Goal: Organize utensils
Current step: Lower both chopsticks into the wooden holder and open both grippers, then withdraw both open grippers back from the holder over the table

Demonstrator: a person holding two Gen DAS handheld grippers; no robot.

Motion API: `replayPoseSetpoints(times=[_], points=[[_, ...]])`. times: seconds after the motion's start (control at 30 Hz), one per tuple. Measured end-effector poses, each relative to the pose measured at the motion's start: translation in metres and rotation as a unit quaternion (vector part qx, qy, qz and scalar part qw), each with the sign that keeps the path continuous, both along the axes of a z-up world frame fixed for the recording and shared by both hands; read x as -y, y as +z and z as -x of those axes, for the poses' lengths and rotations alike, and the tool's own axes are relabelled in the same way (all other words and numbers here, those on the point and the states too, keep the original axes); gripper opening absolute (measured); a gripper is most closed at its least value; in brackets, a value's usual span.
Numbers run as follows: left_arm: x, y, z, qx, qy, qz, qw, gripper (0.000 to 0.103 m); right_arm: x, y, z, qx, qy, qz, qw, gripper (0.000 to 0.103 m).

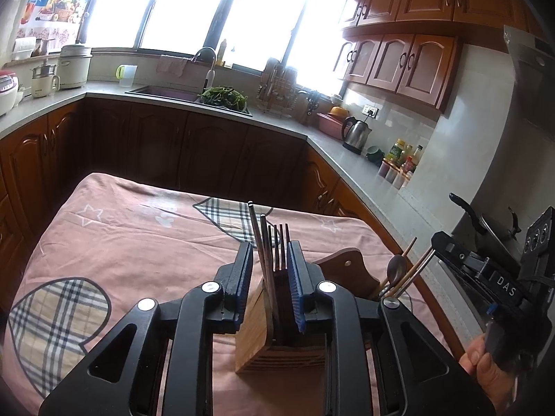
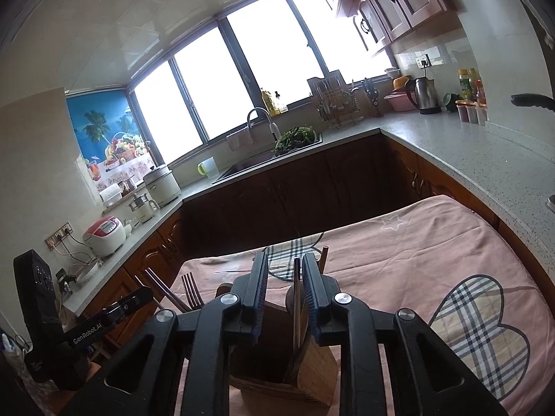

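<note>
Nearest the left wrist camera, the left gripper [image 1: 270, 270] stood with its jaws spread a little, straddling the utensils without pressing on them. Between its blue pads [image 1: 297, 287] rose a fork [image 1: 280, 248] and two metal chopsticks [image 1: 259, 239], all standing nearly upright in a wooden utensil holder [image 1: 258, 332], long axes vertical, the fork's tines and the chopstick ends pointing up, the chopsticks leaning slightly left. The holder sat on a pink tablecloth [image 1: 121, 242] with plaid hearts.

In the right wrist view, the right gripper [image 2: 285, 287] likewise stood slightly parted over the same holder [image 2: 312, 367]; a wooden stick-like utensil [image 2: 297, 298] stood upright between its pads, and whether a pad touched it could not be told.

Only the left view showed, to the right of the holder, a wooden spoon [image 1: 395, 267] and further sticks [image 1: 416, 270] leaning right, bowl end up, plus the right gripper's body and the hand [image 1: 482, 371] holding it. Only the right view showed the left gripper's body at lower left, with the fork [image 2: 191, 291] and chopsticks [image 2: 158, 286] beside it.

Farther off, both views showed the sink [image 1: 163, 92] with greens [image 1: 225, 97], a kettle [image 1: 357, 133] on the counter, and bright windows [image 1: 194, 3].
</note>
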State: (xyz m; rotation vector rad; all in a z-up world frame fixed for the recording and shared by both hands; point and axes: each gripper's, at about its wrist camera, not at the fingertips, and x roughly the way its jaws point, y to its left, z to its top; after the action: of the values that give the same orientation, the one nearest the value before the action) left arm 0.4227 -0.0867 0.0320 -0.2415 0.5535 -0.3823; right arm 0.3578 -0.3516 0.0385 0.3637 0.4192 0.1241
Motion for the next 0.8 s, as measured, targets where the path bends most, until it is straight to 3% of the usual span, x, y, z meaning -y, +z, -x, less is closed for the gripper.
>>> replayPoseSetpoints(times=[0.03, 0.07, 0.1, 0.27, 0.33, 0.4, 0.47, 0.5, 0.7, 0.8], points=[[-0.001, 0.0, 0.001, 0.002, 0.002, 0.0, 1.0, 0.032, -0.002, 0.002, 0.001, 0.003, -0.004, 0.004, 1.0, 0.04], [-0.001, 0.0, 0.002, 0.003, 0.004, -0.001, 1.0, 0.036, -0.003, 0.004, 0.004, 0.007, -0.012, 0.01, 1.0, 0.056], [-0.002, 0.0, 0.003, 0.004, 0.005, -0.002, 1.0, 0.036, -0.004, 0.006, 0.006, 0.013, -0.015, 0.012, 1.0, 0.063], [-0.005, -0.001, 0.005, 0.002, 0.007, -0.002, 1.0, 0.046, 0.001, 0.007, 0.008, 0.016, -0.022, 0.003, 1.0, 0.063], [-0.006, -0.002, 0.007, 0.001, 0.01, -0.002, 0.9999, 0.059, 0.004, 0.006, 0.009, 0.014, -0.026, 0.0, 1.0, 0.063], [-0.009, -0.002, 0.012, 0.002, 0.012, -0.001, 0.9999, 0.066, 0.008, 0.005, 0.011, 0.012, -0.029, -0.004, 0.999, 0.063], [-0.01, -0.003, 0.016, -0.001, 0.017, -0.007, 0.9998, 0.083, 0.009, 0.003, 0.013, 0.009, -0.031, -0.007, 0.999, 0.064], [-0.012, -0.004, 0.019, -0.003, 0.023, -0.01, 0.9997, 0.095, 0.01, 0.002, 0.014, 0.009, -0.03, -0.009, 0.999, 0.07], [-0.016, -0.005, 0.044, 0.004, 0.023, -0.028, 0.9993, 0.1, 0.01, -0.004, 0.031, 0.01, -0.025, -0.018, 0.999, 0.101], [-0.019, -0.007, 0.057, 0.001, 0.025, -0.034, 0.9991, 0.103, 0.009, -0.007, 0.042, 0.009, -0.021, -0.025, 0.999, 0.102]])
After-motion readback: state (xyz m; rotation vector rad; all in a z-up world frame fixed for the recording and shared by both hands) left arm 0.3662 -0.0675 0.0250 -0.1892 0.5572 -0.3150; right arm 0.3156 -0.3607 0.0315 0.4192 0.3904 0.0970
